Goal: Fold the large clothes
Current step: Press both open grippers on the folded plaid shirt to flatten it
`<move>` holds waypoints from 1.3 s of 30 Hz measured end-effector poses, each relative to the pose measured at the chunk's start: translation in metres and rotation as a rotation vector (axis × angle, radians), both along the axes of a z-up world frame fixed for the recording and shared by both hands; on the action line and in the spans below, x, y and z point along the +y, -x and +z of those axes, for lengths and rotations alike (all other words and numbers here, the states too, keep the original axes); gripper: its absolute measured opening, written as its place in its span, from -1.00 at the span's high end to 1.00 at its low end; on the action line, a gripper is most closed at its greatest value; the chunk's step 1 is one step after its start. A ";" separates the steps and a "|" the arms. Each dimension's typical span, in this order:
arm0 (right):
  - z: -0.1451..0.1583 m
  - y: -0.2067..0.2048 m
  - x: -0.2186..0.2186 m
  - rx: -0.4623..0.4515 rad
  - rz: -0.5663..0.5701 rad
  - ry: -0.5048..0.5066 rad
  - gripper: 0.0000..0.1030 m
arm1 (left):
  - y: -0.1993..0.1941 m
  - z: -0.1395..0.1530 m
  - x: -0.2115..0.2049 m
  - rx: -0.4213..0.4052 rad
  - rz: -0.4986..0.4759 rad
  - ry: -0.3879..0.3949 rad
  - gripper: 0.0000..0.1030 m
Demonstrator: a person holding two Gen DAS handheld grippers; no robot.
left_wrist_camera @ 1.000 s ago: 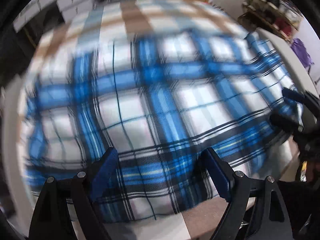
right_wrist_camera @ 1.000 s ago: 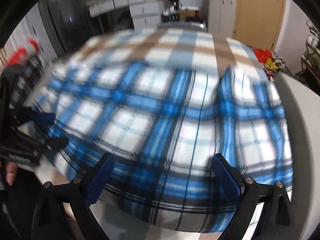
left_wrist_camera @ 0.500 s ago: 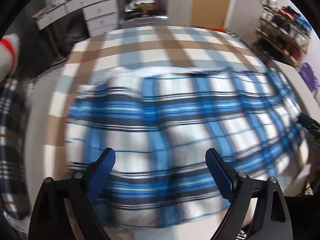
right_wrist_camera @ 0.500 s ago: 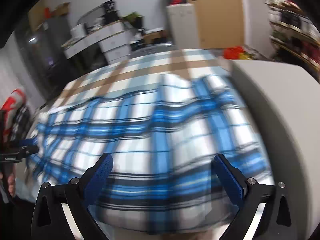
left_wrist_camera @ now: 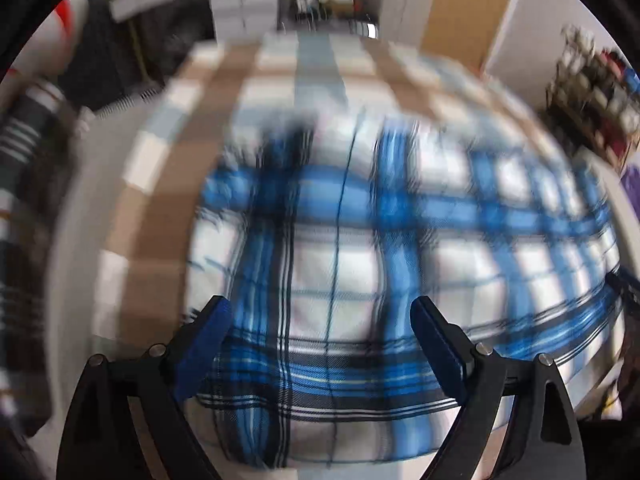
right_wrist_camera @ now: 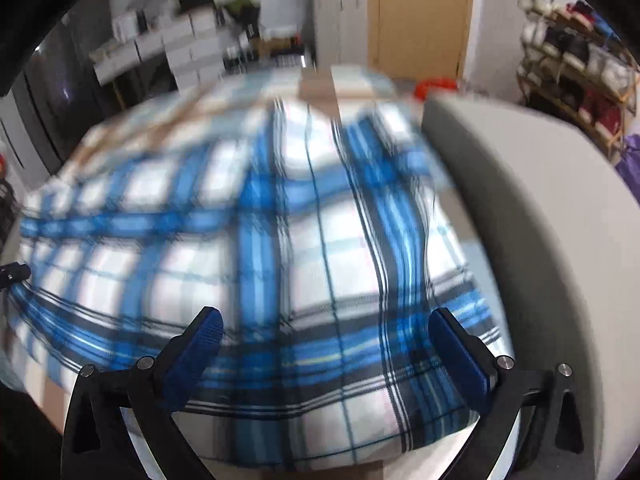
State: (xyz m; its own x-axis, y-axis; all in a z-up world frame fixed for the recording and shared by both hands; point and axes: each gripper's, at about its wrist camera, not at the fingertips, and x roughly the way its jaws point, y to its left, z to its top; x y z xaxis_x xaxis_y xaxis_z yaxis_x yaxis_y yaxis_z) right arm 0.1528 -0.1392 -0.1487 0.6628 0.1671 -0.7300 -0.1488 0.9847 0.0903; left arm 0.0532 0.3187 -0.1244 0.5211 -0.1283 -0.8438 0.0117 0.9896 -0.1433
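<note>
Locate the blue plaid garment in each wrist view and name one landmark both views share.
Left wrist: the blue plaid garment fills the centre and right, lying on the checked cover and reaching down between the open left tongs.
Right wrist: the garment fills the centre and left, between the open right tongs.
Shared landmark: the wooden door at the back.

Blue, white & black plaid on the garment (left_wrist_camera: 400, 264), w/ thin dark lines thru the white squares. Beneath it, tan, pale blue & white checks on the cloth (left_wrist_camera: 224, 92). Plain light grey on the table surface (right_wrist_camera: 532, 208). Blue pads, black frames on left gripper (left_wrist_camera: 320, 348) & right gripper (right_wrist_camera: 326, 356). Tan on the door (right_wrist_camera: 420, 16).
</note>
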 end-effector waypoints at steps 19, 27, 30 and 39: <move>-0.029 -0.021 0.101 0.162 0.177 0.096 -1.00 | -0.023 -0.017 -0.079 0.150 -0.230 0.004 -0.74; 0.019 -0.029 0.090 0.047 0.156 0.022 -1.00 | -0.041 0.026 -0.057 0.091 -0.135 0.071 -0.74; 0.020 -0.070 0.113 0.111 0.185 0.065 -1.00 | -0.062 0.016 -0.052 0.109 -0.104 0.085 -0.74; -0.021 -0.128 0.150 0.318 0.168 0.145 -1.00 | -0.060 -0.003 -0.059 0.120 -0.158 0.011 -0.74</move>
State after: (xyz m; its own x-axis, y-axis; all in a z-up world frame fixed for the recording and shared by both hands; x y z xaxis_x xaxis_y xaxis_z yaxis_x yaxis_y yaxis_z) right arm 0.2807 0.0104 -0.1698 0.3715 0.1343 -0.9187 -0.2960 0.9550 0.0199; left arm 0.1135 0.2600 -0.1270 0.3894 -0.2103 -0.8968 0.1490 0.9751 -0.1640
